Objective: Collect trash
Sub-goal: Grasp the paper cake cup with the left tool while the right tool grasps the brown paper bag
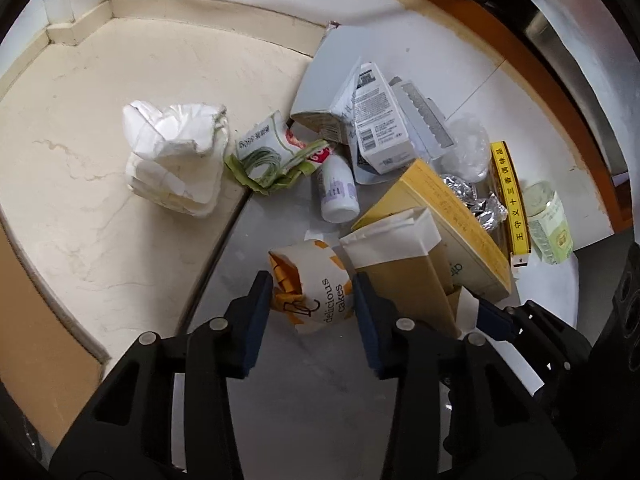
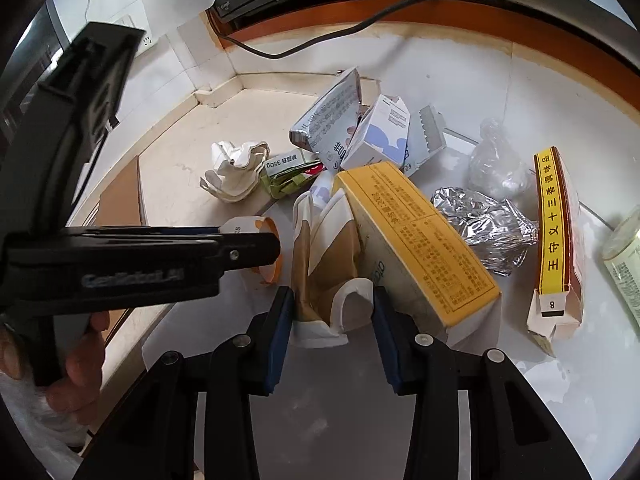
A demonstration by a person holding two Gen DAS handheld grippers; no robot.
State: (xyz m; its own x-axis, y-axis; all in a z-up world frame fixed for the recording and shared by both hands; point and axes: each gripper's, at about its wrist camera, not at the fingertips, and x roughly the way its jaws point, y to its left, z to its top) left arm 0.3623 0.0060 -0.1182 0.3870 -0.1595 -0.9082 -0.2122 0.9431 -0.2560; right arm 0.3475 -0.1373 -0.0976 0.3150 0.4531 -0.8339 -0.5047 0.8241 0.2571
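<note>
A pile of trash lies on the floor. My left gripper [image 1: 312, 286] is open with its fingers on either side of a white and orange "delicious cakes" paper cup [image 1: 316, 284] lying on its side. My right gripper [image 2: 333, 300] is open around the end of a crumpled brown and white carton [image 2: 326, 256], which also shows in the left wrist view [image 1: 404, 264]. A long yellow box [image 2: 416, 240] leans just right of that carton. The left gripper body [image 2: 140, 256] crosses the right wrist view, its tip at the cup [image 2: 264, 256].
Crumpled white paper [image 1: 176, 160], a green wrapper [image 1: 268, 156], a small white bottle [image 1: 338, 192], white and blue cartons [image 2: 352, 128], crumpled foil [image 2: 484, 228], a clear bag [image 2: 496, 164], a yellow spice box [image 2: 556, 236] and a pale bottle [image 1: 548, 220] lie around. A black cable [image 2: 320, 40] runs along the wall.
</note>
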